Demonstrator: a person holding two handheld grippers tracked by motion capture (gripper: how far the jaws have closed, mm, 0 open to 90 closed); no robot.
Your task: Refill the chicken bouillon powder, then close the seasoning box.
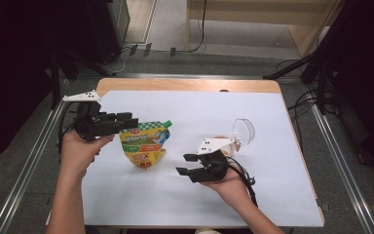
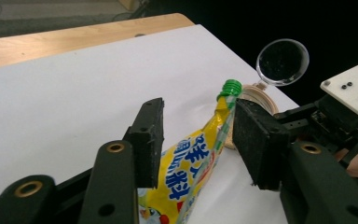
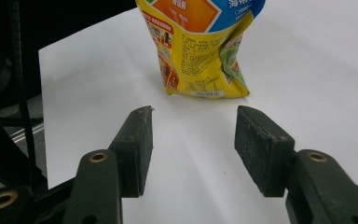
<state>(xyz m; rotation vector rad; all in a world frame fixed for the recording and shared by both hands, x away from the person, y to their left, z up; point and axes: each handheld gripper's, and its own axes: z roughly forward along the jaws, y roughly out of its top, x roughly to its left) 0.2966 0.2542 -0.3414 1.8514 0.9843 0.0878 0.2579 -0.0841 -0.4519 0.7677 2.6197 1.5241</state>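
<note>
The spouted pouch (image 1: 145,145) lies mid-bench, not yet grasped — left gripper (image 1: 126,119) hovers at its top, fingers released; right gripper (image 1: 185,164) waits nearby — also released.

The pouch (image 1: 145,144) is bright yellow with blue lettering, an orange panel, a green-and-white checked band near its top and a green cap (image 2: 231,87). Both claws, left (image 1: 126,119) and right (image 1: 186,164), are black, each carrying a white plate with dark dots. The counter (image 1: 185,195) is white with a light wooden edge at twelve o'clock. At three o'clock of the pouch, the clear-lidded jar (image 1: 237,136) looks tan.
</note>
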